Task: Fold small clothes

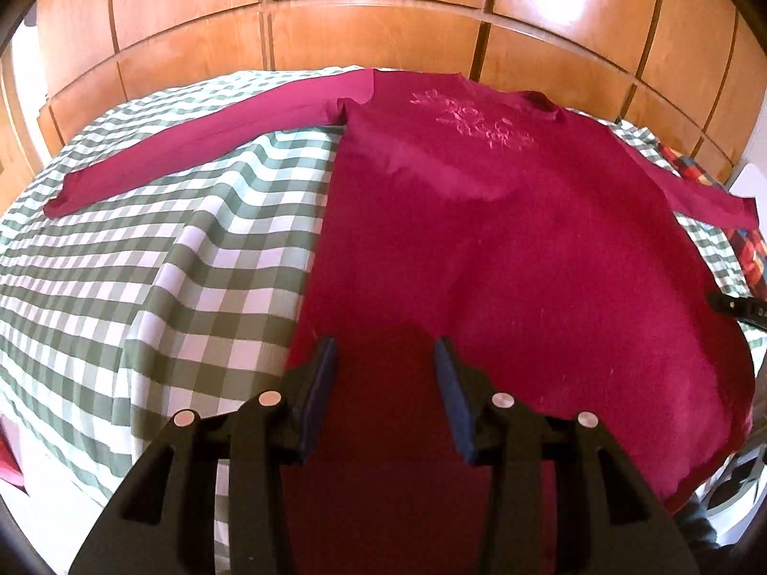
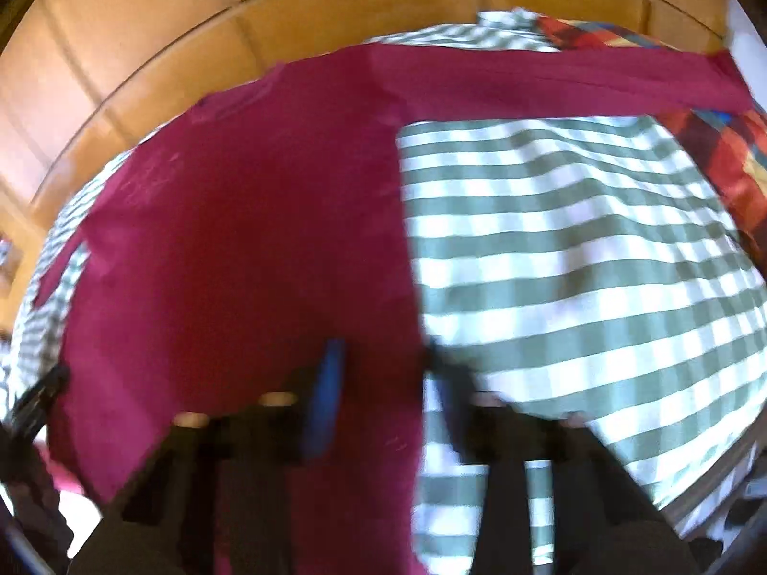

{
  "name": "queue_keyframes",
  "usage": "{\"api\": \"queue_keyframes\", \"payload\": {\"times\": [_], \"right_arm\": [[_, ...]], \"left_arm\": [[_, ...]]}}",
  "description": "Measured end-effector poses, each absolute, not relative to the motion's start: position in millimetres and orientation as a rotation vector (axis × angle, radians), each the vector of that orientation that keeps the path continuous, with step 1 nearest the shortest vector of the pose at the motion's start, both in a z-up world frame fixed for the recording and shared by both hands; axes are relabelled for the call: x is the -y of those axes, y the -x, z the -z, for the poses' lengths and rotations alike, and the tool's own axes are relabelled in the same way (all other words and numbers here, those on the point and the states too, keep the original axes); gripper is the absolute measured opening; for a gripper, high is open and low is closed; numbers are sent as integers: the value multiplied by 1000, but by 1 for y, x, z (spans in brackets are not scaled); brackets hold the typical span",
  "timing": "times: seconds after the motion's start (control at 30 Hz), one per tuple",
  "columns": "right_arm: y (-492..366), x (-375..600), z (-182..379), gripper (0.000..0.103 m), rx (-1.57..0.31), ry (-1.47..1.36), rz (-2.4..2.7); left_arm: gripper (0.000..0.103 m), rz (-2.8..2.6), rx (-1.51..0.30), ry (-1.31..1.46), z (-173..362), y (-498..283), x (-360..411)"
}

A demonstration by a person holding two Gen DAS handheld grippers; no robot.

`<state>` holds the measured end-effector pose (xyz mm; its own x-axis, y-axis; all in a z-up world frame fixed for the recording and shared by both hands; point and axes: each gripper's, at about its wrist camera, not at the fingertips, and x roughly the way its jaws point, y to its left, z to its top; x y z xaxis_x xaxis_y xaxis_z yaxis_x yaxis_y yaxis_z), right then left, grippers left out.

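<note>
Magenta long-sleeved top (image 1: 503, 239) lies spread flat, front up, on a bed covered with a green-and-white checked sheet (image 1: 168, 263), its neckline away toward the wooden wardrobe panels (image 1: 383, 24) at twelve o'clock and its hem nearest the cameras. A pale stitched motif (image 1: 474, 120) sits on the chest. In the left wrist view one sleeve (image 1: 191, 143) stretches out toward nine o'clock across the sheet, while the other runs to three o'clock, its cuff reaching a red, blue and yellow plaid blanket (image 1: 748, 249). The left gripper (image 1: 383, 350) hangs over the hem near the top's left side edge at six o'clock; its jaws stand partly open, with the cloth showing in the gap between them and the pads not pressing on it. The right wrist view is blurred: the right gripper (image 2: 383, 354) is over the top's right side edge at six o'clock, its jaws apart with that edge between them, and no grip on the fabric shows.
</note>
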<state>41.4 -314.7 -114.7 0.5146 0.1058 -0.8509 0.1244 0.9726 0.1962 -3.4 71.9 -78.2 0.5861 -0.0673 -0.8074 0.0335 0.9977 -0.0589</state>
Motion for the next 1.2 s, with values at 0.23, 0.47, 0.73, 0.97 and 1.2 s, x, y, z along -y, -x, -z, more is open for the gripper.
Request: {"api": "queue_keyframes", "payload": {"times": [0.23, 0.47, 0.73, 0.97, 1.2], "right_arm": [[-23, 306, 115, 11, -1045, -93, 9], [-26, 329, 111, 40, -1041, -209, -4], [-27, 433, 78, 61, -884, -365, 302], [-44, 569, 49, 60, -699, -639, 537], [-98, 631, 64, 57, -705, -798, 579]], "left_arm": [[43, 86, -973, -16, 80, 27, -76], [46, 72, -947, 51, 56, 17, -79], [59, 108, -880, -11, 41, -27, -34], [59, 166, -940, -58, 57, -46, 6], [66, 152, -986, -43, 73, -52, 7]]}}
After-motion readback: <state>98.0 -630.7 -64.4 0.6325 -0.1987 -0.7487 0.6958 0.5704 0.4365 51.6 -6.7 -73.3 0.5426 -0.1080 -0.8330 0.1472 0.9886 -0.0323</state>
